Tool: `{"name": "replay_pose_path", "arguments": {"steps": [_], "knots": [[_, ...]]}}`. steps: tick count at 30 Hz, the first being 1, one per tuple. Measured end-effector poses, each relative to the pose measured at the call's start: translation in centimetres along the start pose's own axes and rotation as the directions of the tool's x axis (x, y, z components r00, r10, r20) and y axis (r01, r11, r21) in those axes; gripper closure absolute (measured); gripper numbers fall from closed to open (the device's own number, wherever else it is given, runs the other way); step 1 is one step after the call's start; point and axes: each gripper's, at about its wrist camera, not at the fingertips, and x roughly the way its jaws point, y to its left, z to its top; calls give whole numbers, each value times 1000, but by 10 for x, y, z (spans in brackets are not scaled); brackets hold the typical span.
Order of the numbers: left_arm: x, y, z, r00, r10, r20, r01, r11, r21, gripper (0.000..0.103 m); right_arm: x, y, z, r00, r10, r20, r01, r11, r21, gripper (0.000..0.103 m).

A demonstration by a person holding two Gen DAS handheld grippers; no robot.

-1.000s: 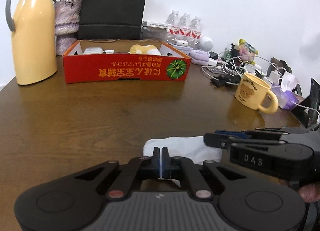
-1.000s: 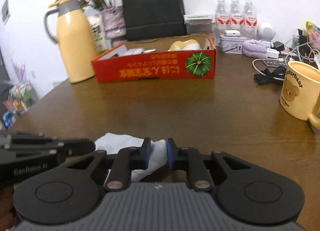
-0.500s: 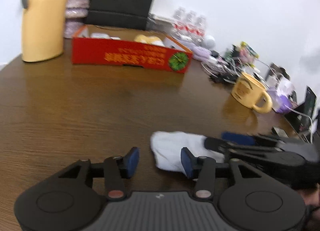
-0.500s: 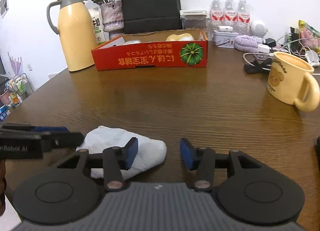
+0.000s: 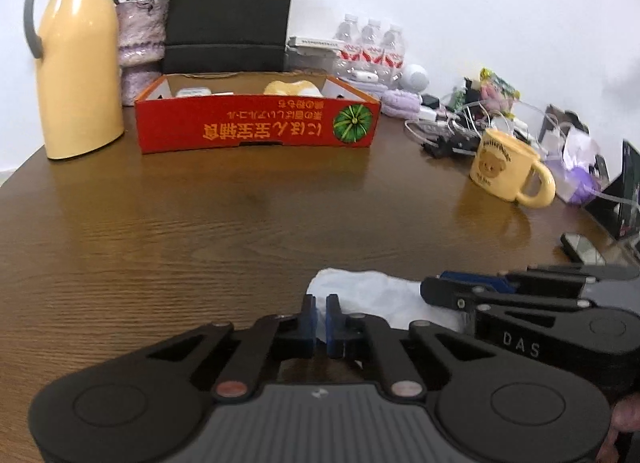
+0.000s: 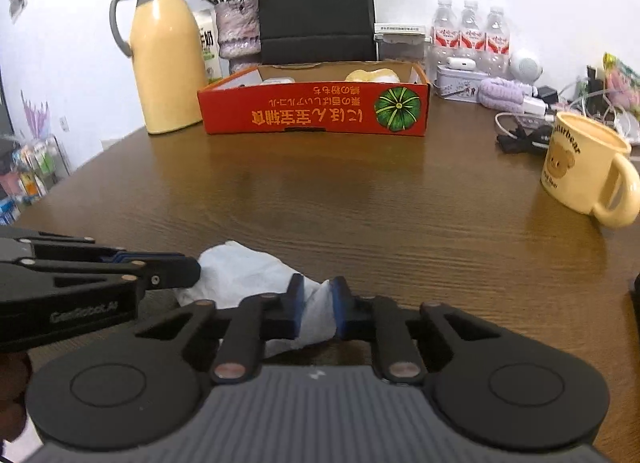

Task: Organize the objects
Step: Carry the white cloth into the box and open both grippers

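A crumpled white cloth [image 5: 376, 295] lies on the brown wooden table [image 5: 200, 231] close in front of both grippers; it also shows in the right wrist view [image 6: 248, 275]. My left gripper [image 5: 319, 319] is shut on the cloth's left edge. My right gripper [image 6: 317, 309] is shut on the cloth's right end, with white fabric bunched between its blue pads. The right gripper's fingers [image 5: 472, 291] reach in from the right in the left wrist view. The left gripper's fingers [image 6: 160, 271] reach in from the left in the right wrist view.
A red cardboard box [image 5: 256, 127] with a few items stands at the back. A yellow thermos jug [image 5: 76, 59] is left of it, a black paper bag [image 5: 228, 11] behind. A yellow bear mug [image 6: 584, 171], cables, water bottles [image 6: 468, 35] and clutter fill the right side.
Both grippers were open around the cloth half a second ago. Both have now closed on it, the left on its left edge, the right on its right end.
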Motion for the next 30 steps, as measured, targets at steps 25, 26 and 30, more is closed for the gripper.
{"name": "replay_pose_path", "arguments": {"steps": [25,26,30], "knots": [[79,64,220,979,-33,202,34,999,-3,101,71,-34,196,981,63,182,-75,995,60,93],[91,69,233,982,-27,189,29,1000,-6,101,83,-34,211,983,56,175,-63,997,35,93],[156,96,272,996,9,89,-5,999,-51,101,155,-34,263,997,31,70,-28,999,-31,93]]}}
